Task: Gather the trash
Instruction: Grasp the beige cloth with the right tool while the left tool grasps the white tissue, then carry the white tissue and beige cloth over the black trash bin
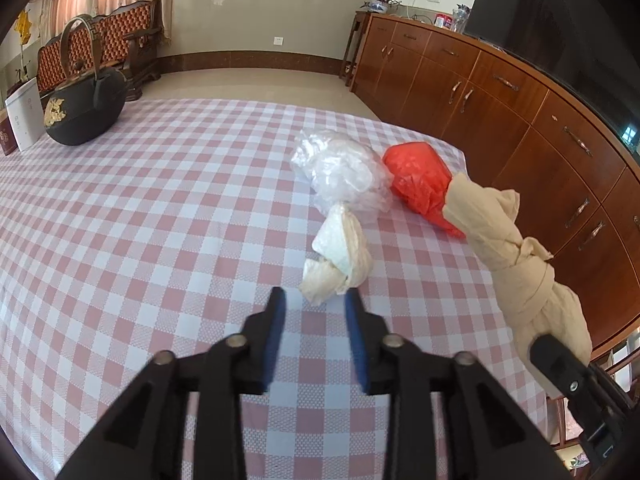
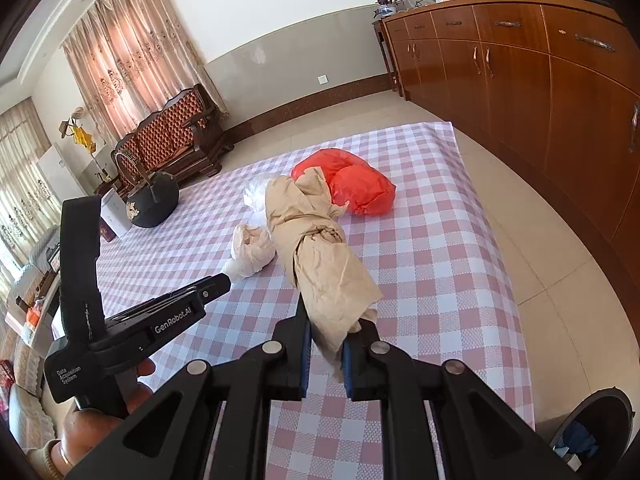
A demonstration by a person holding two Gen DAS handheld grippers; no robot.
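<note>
Right tongs (image 2: 326,330) clamp tan bundle (image 2: 320,252), lifted over tabletop (image 2: 440,240). Left tongs (image 1: 316,300) wide open, empty, w/ cream bag (image 1: 340,256) just beyond tips; red bag (image 1: 420,180) farther right.

- Your table, under a pink-and-white checked cloth (image 1: 160,220), carries:
- crumpled clear plastic bag (image 1: 340,168)
- red plastic bag (image 1: 420,180)
- knotted cream bag (image 1: 340,256)
- black iron kettle (image 1: 84,108)
- white box (image 1: 24,118)

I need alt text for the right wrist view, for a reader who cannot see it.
The right gripper is shut on a knotted beige bag, holding it above a pink checked tablecloth. Behind it lie a red bag and a small white bag; the left gripper reaches in from the left.
</note>
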